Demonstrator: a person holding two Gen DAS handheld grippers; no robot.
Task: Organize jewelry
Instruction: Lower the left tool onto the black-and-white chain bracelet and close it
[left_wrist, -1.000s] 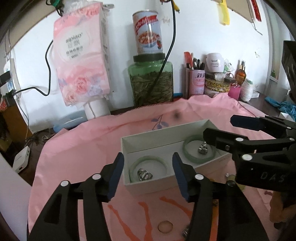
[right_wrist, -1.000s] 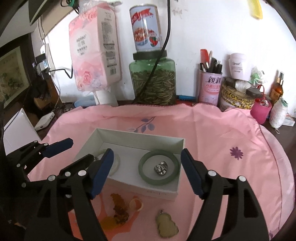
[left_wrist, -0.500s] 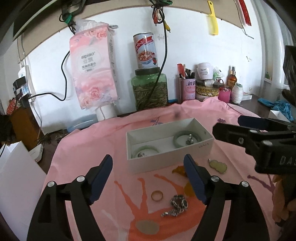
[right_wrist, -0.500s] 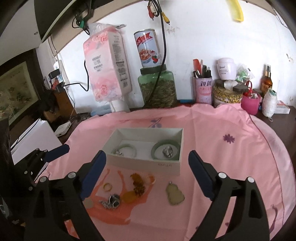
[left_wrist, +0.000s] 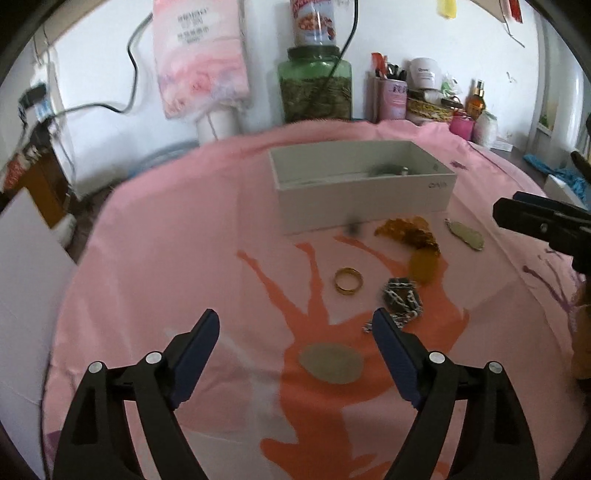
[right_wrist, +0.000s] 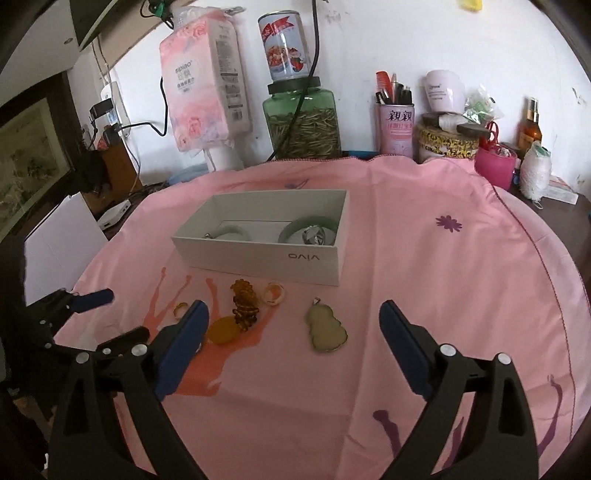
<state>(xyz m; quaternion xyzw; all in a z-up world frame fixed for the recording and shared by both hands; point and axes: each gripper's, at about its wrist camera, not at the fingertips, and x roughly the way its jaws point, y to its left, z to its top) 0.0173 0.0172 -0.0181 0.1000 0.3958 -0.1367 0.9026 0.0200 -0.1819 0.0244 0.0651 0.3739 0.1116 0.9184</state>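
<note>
Lying crosswise — white box (right_wrist: 258, 258), long axis left-right, opening upward.

left hand-held gripper (left_wrist: 295, 345) agape, empty; gold ring (left_wrist: 348, 279) beside silver chain (left_wrist: 401, 300)

Home, a lived-in room corner. Round table under a pink cloth (right_wrist: 424, 280) pushed to a white wall. Household clutter along the back: hanging tissue pack (right_wrist: 207, 92), food tin (right_wrist: 284, 44) stacked on a green glass jar (right_wrist: 303, 122), pink cup with combs and pens (right_wrist: 397, 125), cream jar (right_wrist: 443, 90), small bottle (right_wrist: 530, 127), thread spool (right_wrist: 535, 173). Framed picture (right_wrist: 27, 162) at left, cables trailing down the wall. Nothing industrial or commercial in sight.
</note>
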